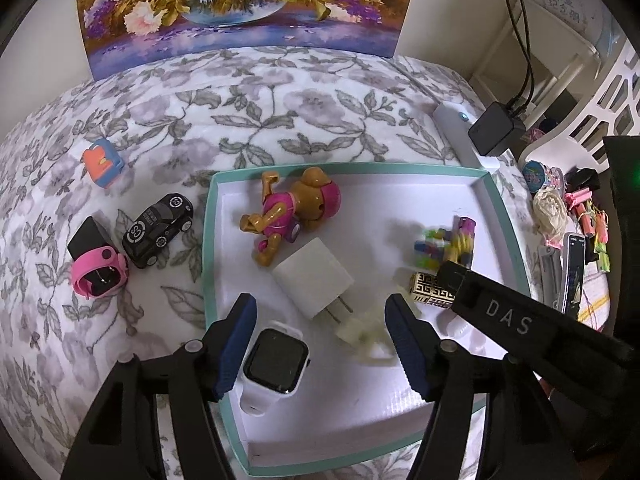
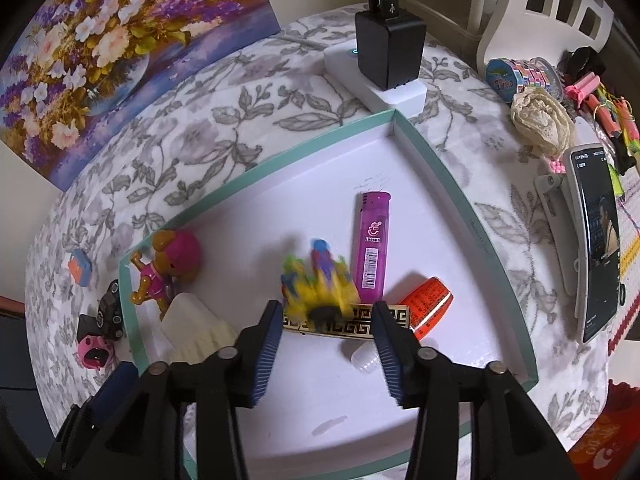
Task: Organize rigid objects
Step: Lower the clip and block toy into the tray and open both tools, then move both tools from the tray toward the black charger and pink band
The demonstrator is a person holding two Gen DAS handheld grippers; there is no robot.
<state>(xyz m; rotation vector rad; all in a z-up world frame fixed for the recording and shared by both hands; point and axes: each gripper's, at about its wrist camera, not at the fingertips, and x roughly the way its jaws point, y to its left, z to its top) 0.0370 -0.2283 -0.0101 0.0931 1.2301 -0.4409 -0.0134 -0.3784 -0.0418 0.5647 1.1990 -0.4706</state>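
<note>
A teal-rimmed white tray (image 1: 208, 240) (image 2: 436, 168) holds a toy dog (image 1: 288, 212) (image 2: 168, 272), a white charger (image 1: 314, 280), a white smartwatch (image 1: 274, 364), a purple lighter (image 2: 372, 248), a gold-patterned lighter (image 2: 348, 320) (image 1: 432, 292), a red lighter (image 2: 428, 312) and a blurred multicoloured toy (image 2: 316, 280) (image 1: 444, 244). My left gripper (image 1: 320, 316) is open above the watch and a pale plastic piece (image 1: 368, 336). My right gripper (image 2: 326, 322) is open just over the gold lighter, the blurred toy in front of it.
On the floral cloth left of the tray lie a black toy car (image 1: 158, 228), a pink watch (image 1: 100, 276) and an orange-blue toy (image 1: 104, 162). A power strip with a black adapter (image 2: 388, 52) sits behind the tray. A phone (image 2: 600, 240) and trinkets lie right.
</note>
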